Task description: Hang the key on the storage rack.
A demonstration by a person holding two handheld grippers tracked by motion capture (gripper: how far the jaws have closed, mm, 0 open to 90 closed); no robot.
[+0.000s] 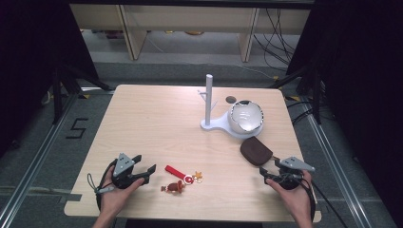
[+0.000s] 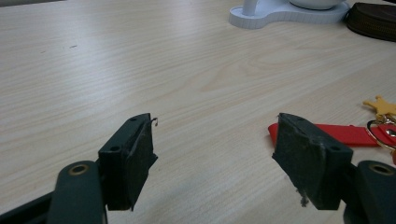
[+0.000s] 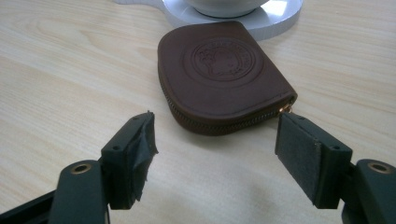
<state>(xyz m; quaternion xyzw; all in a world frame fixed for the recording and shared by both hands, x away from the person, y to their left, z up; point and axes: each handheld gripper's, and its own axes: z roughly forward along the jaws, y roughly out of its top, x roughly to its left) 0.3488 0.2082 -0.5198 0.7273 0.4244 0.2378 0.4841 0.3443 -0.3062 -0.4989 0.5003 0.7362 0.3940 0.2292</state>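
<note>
The left gripper (image 1: 148, 169) rests low over the table (image 1: 157, 123), fingers (image 2: 133, 154) spread wide with only bare wood between them. The keyring (image 1: 183, 179) lies just beyond the far finger: in the left gripper view its red strap (image 2: 343, 134) starts right behind that finger (image 2: 308, 156), apart from it or barely so, and the ring and a yellow charm (image 2: 383, 106) lie further out the same way.

The right gripper (image 1: 267, 171) also has its fingers (image 3: 133, 154) wide and holds nothing. The pouch (image 3: 224, 77) lies flat just ahead of the fingertips, roughly centred on the gap, zip edge toward them; its corner with the zip pull (image 3: 286, 109) sits close above one finger (image 3: 308, 156), perhaps not touching. Beyond the pouch is the white stand (image 1: 211, 124) with a bowl (image 1: 246, 116).
</note>
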